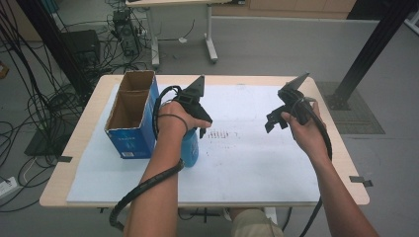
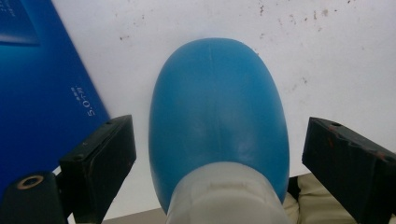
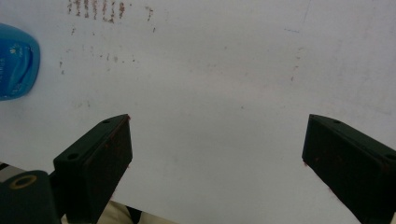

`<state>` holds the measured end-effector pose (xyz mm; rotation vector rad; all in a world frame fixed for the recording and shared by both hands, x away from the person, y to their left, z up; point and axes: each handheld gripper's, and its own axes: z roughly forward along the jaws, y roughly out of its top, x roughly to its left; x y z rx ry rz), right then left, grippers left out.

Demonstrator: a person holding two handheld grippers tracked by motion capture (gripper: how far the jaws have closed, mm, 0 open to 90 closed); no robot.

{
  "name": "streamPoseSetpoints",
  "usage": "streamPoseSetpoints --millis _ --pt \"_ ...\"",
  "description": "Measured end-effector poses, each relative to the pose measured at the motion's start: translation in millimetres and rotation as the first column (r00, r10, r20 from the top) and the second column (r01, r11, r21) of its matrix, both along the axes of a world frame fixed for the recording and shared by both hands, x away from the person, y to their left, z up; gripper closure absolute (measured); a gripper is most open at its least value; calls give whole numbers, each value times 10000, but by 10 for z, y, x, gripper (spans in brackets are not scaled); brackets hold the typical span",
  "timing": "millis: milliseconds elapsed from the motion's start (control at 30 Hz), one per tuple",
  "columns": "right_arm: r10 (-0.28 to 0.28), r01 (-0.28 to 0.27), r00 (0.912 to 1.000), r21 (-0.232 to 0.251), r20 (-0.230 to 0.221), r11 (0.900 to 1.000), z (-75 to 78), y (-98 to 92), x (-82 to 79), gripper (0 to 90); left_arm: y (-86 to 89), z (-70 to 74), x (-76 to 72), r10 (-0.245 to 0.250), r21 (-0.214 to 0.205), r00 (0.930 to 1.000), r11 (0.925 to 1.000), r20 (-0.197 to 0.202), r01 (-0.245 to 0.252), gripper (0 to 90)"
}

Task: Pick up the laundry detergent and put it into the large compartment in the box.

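A blue bottle (image 1: 190, 148) with a white cap stands on the white sheet (image 1: 247, 163), right beside an open blue cardboard box (image 1: 129, 133). My left gripper (image 1: 201, 129) hovers just above it, pointing down. In the left gripper view the bottle (image 2: 219, 107) sits between the two jaws with a gap on each side, so the left gripper (image 2: 219, 158) is open and not touching it. My right gripper (image 1: 273, 122) is held in the air over the right half of the sheet. It is open (image 3: 217, 140) with nothing between its jaws, and the bottle (image 3: 16, 63) shows at that view's left edge.
The box (image 2: 37, 93) stands close to the left jaw. Faint reddish marks (image 1: 222, 134) stain the sheet's middle. The wooden table (image 1: 86, 118) has tape at its edges. Cables and a desk stand on the floor beyond.
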<state>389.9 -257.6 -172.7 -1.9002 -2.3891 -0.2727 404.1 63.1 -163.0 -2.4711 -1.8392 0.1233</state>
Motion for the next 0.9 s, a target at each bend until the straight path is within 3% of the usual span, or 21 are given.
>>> streamPoseSetpoints --millis 900 --pt "-25 25 10000 10 19 10000 10 7 -2 85 -18 -15 14 -72 32 9999 10000 -76 72 105"
